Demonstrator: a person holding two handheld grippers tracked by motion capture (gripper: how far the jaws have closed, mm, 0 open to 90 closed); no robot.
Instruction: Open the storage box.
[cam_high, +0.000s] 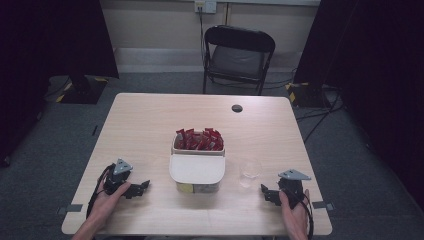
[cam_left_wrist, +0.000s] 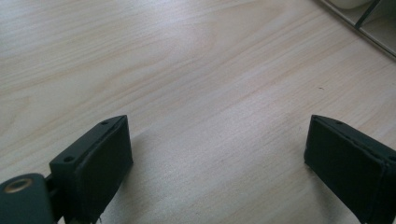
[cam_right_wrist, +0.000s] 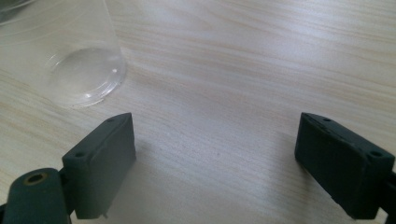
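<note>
A clear box (cam_high: 197, 150) stands mid-table; its far half holds several red packets (cam_high: 199, 139), and a white lid (cam_high: 197, 168) covers its near half. To its right stands an empty clear plastic cup (cam_high: 249, 172) (cam_right_wrist: 65, 51). My left gripper (cam_high: 141, 187) (cam_left_wrist: 217, 163) rests on the wood near the front left, jaws wide apart, nothing between them. My right gripper (cam_high: 265, 192) (cam_right_wrist: 215, 165) rests near the front right, open and empty, a short way from the cup. A hand holds each gripper.
The light wooden table (cam_high: 150, 120) has a dark cable hole (cam_high: 237, 108) at the back. A black folding chair (cam_high: 237, 55) stands beyond the far edge. Dark curtains hang on both sides. A corner of the box (cam_left_wrist: 369, 25) sits ahead of the left gripper.
</note>
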